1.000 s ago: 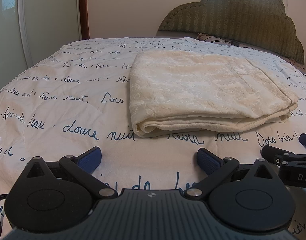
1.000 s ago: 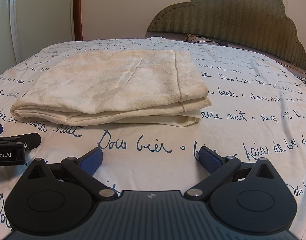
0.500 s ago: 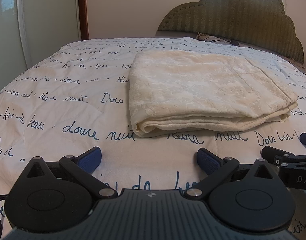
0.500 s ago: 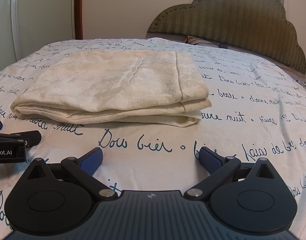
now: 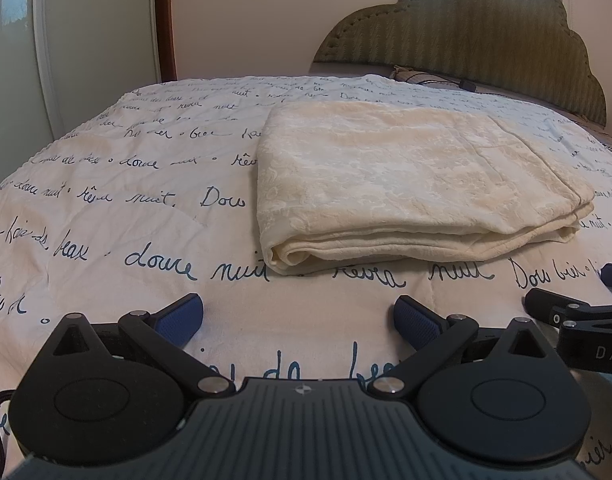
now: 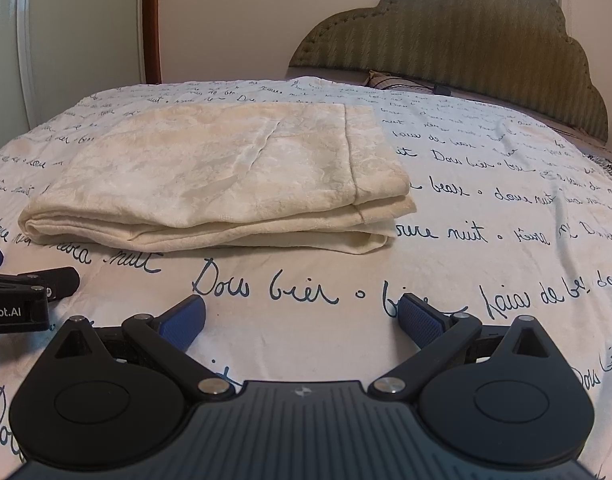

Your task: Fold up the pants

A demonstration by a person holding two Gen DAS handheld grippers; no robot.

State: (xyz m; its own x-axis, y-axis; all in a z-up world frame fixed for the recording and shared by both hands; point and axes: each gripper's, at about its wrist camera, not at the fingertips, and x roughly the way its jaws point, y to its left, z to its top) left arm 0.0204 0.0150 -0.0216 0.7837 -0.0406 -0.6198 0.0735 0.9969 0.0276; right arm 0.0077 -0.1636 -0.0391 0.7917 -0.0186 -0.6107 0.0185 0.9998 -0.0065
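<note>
The cream pants (image 5: 410, 184) lie folded mid-bed on the script-printed bedspread (image 5: 145, 216), toward the headboard (image 5: 466, 40). The left gripper (image 5: 297, 320) and right gripper (image 6: 301, 318) hover near the near edge, both released, empty.

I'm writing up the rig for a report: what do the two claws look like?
Both match: the left claw and right claw have black linkage arms with silver pivots, blue textured pads, round black discs and a ribbed grey body. White lettering marks each claw's side.
</note>
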